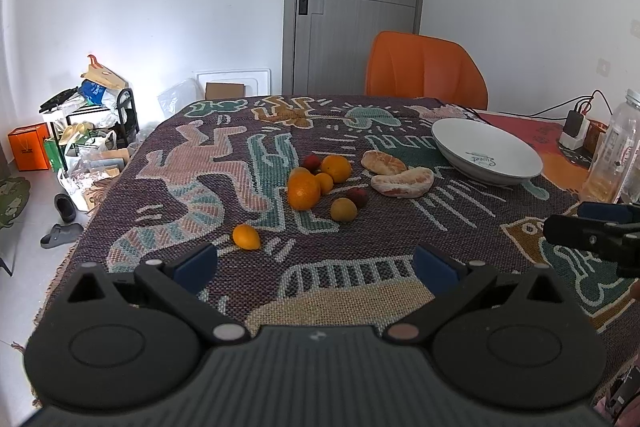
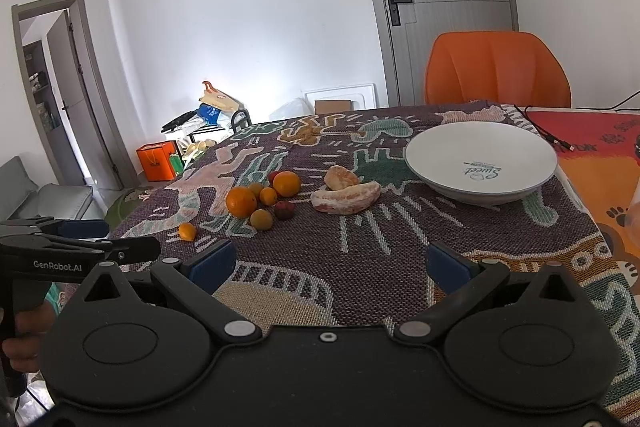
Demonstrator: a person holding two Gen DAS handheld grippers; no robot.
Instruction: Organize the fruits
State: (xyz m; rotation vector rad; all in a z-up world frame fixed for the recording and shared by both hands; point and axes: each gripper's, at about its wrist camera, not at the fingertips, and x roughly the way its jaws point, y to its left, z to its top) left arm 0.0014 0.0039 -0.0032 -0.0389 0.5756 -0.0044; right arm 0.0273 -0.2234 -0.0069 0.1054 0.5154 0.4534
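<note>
Fruit lies loose on the patterned tablecloth: a big orange (image 1: 304, 191) (image 2: 241, 201), a second orange (image 1: 337, 168) (image 2: 286, 183), a small kumquat (image 1: 246, 237) (image 2: 187, 231) nearest me, a yellowish round fruit (image 1: 343, 209) (image 2: 261, 219), dark red lychees (image 1: 358, 197) (image 2: 284, 209) and two peeled pomelo pieces (image 1: 402, 181) (image 2: 346, 198). A white bowl (image 1: 486, 151) (image 2: 480, 157) stands empty at the right. My left gripper (image 1: 316, 265) is open, short of the kumquat. My right gripper (image 2: 330, 263) is open too, with nothing between its fingers.
An orange chair (image 1: 424, 71) (image 2: 496, 69) stands behind the table. A clear plastic jar (image 1: 612, 151) and a charger with cables (image 1: 574, 129) sit at the right edge. Bags, a rack and slippers clutter the floor (image 1: 84, 147) on the left.
</note>
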